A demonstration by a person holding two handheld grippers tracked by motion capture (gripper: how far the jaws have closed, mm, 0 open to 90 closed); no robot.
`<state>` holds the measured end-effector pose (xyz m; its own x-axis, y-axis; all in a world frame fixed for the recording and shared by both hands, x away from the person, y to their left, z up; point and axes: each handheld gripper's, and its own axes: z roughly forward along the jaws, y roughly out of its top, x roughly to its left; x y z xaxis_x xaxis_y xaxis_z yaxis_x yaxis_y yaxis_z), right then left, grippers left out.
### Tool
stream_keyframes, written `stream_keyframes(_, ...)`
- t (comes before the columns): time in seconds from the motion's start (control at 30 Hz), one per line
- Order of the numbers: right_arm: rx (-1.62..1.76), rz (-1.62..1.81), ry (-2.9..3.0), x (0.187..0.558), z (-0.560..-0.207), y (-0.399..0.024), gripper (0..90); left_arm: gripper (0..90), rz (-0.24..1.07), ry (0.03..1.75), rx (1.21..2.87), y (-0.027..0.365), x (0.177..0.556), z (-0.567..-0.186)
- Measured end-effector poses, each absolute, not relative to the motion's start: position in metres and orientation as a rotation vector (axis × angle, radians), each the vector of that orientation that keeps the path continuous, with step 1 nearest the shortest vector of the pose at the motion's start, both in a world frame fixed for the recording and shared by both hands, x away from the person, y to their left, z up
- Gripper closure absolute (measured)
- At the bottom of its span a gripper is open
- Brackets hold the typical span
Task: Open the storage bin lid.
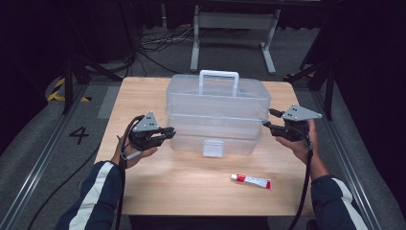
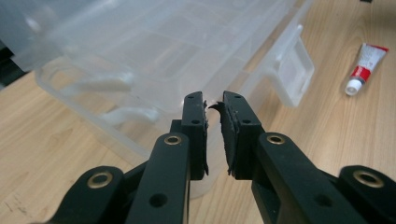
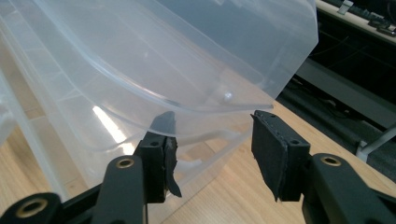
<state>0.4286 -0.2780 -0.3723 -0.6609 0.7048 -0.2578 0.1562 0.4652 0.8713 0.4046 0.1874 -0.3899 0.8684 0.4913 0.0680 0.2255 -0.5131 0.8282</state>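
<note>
A clear plastic storage box [image 1: 215, 112] with a white handle [image 1: 219, 76] and a front latch [image 1: 213, 147] stands in the middle of the wooden table [image 1: 167, 191]. My left gripper [image 1: 170, 132] is at the box's lower left corner. In the left gripper view its jaws [image 2: 215, 105] stand a narrow gap apart, right against the box's wall [image 2: 140, 60]. My right gripper [image 1: 267, 119] is at the box's right end, open. In the right gripper view its jaws [image 3: 214, 123] sit wide apart, just below the lid's rim [image 3: 219, 106]; the pads do not touch it.
A small red and white tube [image 1: 251, 180] lies on the table in front of the box, toward the right; it is also in the left gripper view [image 2: 366, 65]. Beyond the far edge are a white metal frame [image 1: 230, 28] and cables on the floor.
</note>
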Motion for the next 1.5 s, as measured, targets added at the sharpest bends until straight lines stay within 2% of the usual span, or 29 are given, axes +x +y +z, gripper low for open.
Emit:
stream_keyframes(0.43,0.703,1.225,1.967,0.431,-0.363,-0.273,59.4,69.4,0.315,0.480,2.175,0.179,0.403,-0.400)
stream_keyframes(0.93,0.725,1.185,1.884,0.442,-0.356,-0.264,64.9,64.2,0.334,0.466,2.165,0.181,0.404,-0.398)
stream_keyframes(1.23,0.743,1.153,1.833,0.448,-0.354,-0.261,69.5,67.3,0.340,0.457,2.160,0.178,0.405,-0.399)
stream_keyframes(1.5,0.749,1.154,1.777,0.446,-0.351,-0.258,74.0,74.4,0.381,0.469,2.146,0.178,0.405,-0.400)
